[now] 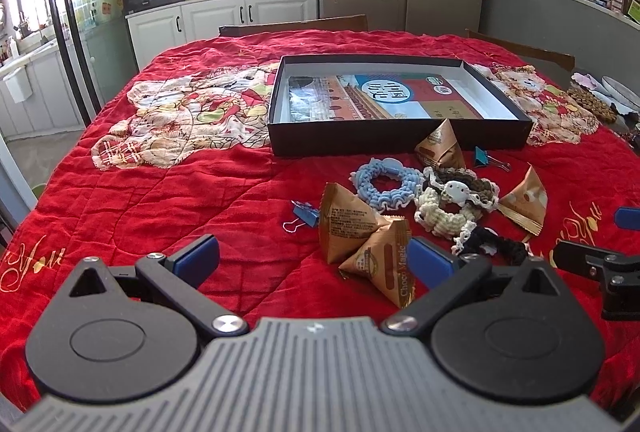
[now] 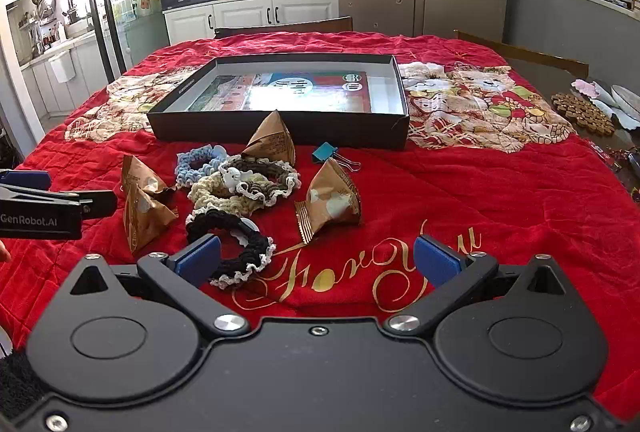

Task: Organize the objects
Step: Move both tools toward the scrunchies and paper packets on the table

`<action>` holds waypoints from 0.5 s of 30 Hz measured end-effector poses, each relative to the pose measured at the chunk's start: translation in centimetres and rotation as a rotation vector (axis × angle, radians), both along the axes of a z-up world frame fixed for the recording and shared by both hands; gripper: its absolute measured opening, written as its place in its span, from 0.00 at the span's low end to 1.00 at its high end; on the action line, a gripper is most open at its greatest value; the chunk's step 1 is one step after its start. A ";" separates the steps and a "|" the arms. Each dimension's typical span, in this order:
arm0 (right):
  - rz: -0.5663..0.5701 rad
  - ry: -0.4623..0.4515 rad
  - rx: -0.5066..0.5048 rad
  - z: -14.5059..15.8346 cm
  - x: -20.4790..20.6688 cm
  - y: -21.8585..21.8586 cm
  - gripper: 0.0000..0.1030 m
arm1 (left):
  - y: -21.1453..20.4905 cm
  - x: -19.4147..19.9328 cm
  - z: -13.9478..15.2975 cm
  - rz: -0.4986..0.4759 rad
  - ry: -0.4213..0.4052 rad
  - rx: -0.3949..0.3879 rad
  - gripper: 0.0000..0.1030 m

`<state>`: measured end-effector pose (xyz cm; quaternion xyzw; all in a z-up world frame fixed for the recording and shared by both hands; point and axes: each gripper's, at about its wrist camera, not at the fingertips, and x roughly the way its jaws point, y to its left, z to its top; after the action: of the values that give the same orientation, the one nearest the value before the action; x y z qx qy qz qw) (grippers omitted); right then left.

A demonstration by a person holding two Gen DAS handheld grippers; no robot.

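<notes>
A black shallow box (image 1: 400,135) (image 2: 280,129) with a printed sheet inside lies on the red quilt. In front of it lie several brown triangular snack packs (image 1: 352,228) (image 2: 332,199), crocheted scrunchies in blue (image 1: 386,183) (image 2: 196,161), cream (image 1: 444,216) (image 2: 228,195), brown (image 2: 272,175) and black (image 2: 232,232), and two blue binder clips (image 1: 306,213) (image 2: 326,151). My left gripper (image 1: 314,260) is open, just short of the nearest snack packs. My right gripper (image 2: 316,260) is open, its left finger (image 2: 198,258) in front of the black scrunchie.
The red quilt (image 1: 160,211) covers the whole table. Wooden chair backs (image 1: 292,23) stand at the far edge. A wooden trivet (image 2: 582,115) and dishes sit at the right edge. The other gripper (image 2: 40,211) shows at the left of the right wrist view.
</notes>
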<state>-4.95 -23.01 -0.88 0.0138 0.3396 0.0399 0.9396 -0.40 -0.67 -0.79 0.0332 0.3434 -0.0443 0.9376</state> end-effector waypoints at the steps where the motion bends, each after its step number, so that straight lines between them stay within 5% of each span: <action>1: 0.000 0.000 0.001 0.0 0.0 0.0 1.00 | 0.0 0.0 0.0 -0.002 -0.001 0.001 1.00; 15: 0.009 0.005 0.000 -0.3 0.2 0.0 1.00 | -0.4 0.3 -0.8 -0.055 0.008 0.012 1.00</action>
<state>-4.70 -23.06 -1.22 0.0122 0.3421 0.0440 0.9386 -0.07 -1.06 -1.61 0.0478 0.3466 -0.0681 0.9343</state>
